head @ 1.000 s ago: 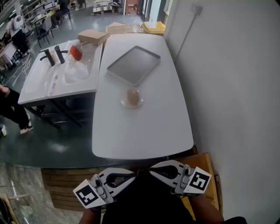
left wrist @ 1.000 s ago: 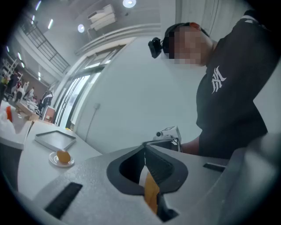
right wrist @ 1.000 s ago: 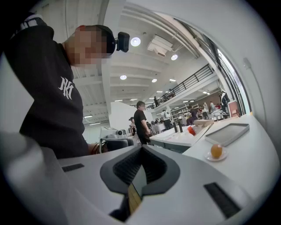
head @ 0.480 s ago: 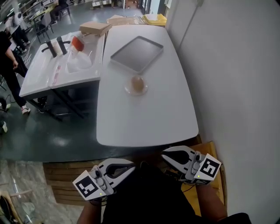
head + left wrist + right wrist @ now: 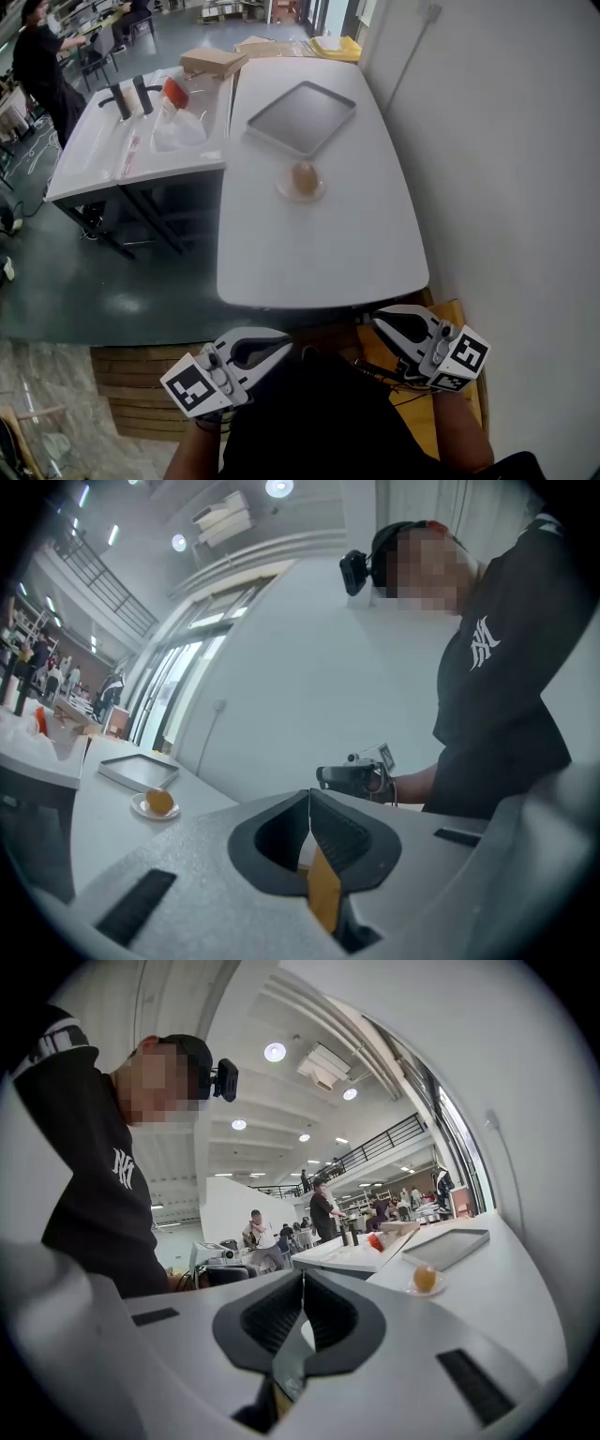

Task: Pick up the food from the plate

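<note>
A round orange-brown piece of food (image 5: 305, 175) lies on a small clear plate (image 5: 289, 190) in the middle of the white table (image 5: 319, 253). The same food (image 5: 159, 802) (image 5: 425, 1278) shows small and far off in both gripper views. My left gripper (image 5: 283, 350) is held low near my body, well short of the table's near edge, jaws shut and empty. My right gripper (image 5: 379, 321) sits at the same level to the right, also shut with nothing between its jaws. Both point inward toward each other.
A grey metal tray (image 5: 302, 116) lies beyond the plate. A second white table (image 5: 103, 155) to the left carries bottles, a clear bag and a cardboard box (image 5: 214, 62). A wall (image 5: 506, 141) runs along the right. A wooden chair seat (image 5: 464, 375) sits under me. A person (image 5: 42, 66) stands far left.
The head view has shifted, so the table sits slightly higher and to the right. Both grippers have drifted a little apart and to the right. The person at far left has walked further away.
</note>
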